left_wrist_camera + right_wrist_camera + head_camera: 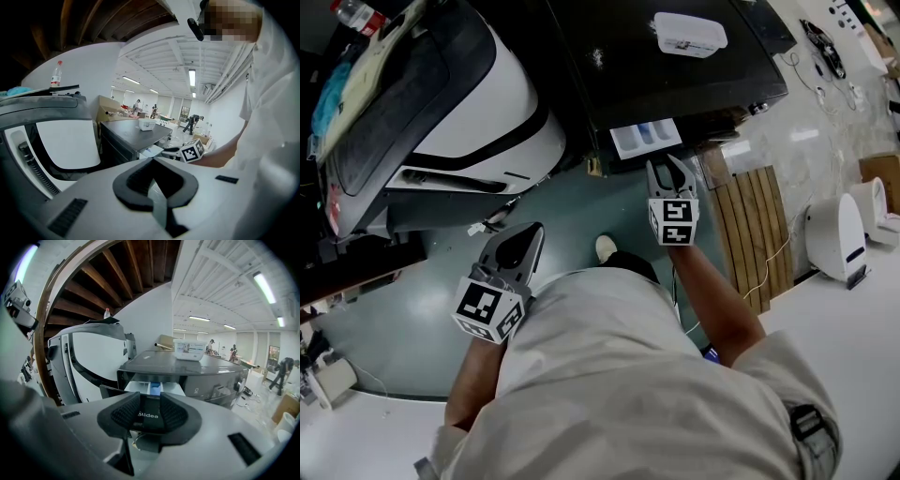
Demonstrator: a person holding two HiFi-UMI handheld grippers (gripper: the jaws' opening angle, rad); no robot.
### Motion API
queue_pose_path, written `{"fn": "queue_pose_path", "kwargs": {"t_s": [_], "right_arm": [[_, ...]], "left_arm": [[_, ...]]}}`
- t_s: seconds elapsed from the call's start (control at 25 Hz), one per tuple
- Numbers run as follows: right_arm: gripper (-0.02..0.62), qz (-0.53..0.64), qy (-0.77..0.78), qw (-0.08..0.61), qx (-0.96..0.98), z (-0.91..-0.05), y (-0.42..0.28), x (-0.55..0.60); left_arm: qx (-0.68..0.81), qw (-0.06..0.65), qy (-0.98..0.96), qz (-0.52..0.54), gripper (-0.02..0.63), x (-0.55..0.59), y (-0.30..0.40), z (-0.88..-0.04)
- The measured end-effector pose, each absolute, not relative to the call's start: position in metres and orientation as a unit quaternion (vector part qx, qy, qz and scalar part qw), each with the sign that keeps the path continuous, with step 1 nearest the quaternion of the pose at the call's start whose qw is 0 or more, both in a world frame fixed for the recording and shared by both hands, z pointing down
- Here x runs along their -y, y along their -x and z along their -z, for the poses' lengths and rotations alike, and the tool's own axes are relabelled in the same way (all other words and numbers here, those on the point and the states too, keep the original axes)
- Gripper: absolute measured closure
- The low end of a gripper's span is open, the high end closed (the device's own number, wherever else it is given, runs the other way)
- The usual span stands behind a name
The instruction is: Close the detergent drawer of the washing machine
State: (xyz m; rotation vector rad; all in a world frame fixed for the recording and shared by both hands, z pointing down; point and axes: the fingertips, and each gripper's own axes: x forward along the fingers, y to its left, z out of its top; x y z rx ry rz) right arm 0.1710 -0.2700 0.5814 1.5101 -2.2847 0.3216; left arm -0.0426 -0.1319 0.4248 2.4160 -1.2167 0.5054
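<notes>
Black right tongs (150, 395) slightly parted, facing drawer (171, 389).

L tongs (152, 161) tips together, empty; washer (125, 135) beyond

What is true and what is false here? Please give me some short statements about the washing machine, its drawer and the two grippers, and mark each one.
1. The detergent drawer stands pulled out of the washing machine. True.
2. The left gripper grips the drawer. False: its jaws are together on nothing, and it is apart from the drawer.
3. A clear plastic box sits on top of the washing machine. True.
4. The wooden slatted board lies to the left of the left gripper. False: it lies to the right of the right gripper.
5. The right gripper's jaws are apart and point at the drawer. True.
</notes>
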Motion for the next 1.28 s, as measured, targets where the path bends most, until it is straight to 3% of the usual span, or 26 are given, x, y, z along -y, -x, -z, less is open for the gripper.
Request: {"fn": "queue_pose_path", "kwargs": {"t_s": [1.28], "right_arm": [[0.469,-0.104,-0.527,0.188,0.822,-0.581,-0.158,0.305]], "left_arm": [[0.453,0.206,-0.849,-0.175,0.607,0.14,0.048,-0.431]]}}
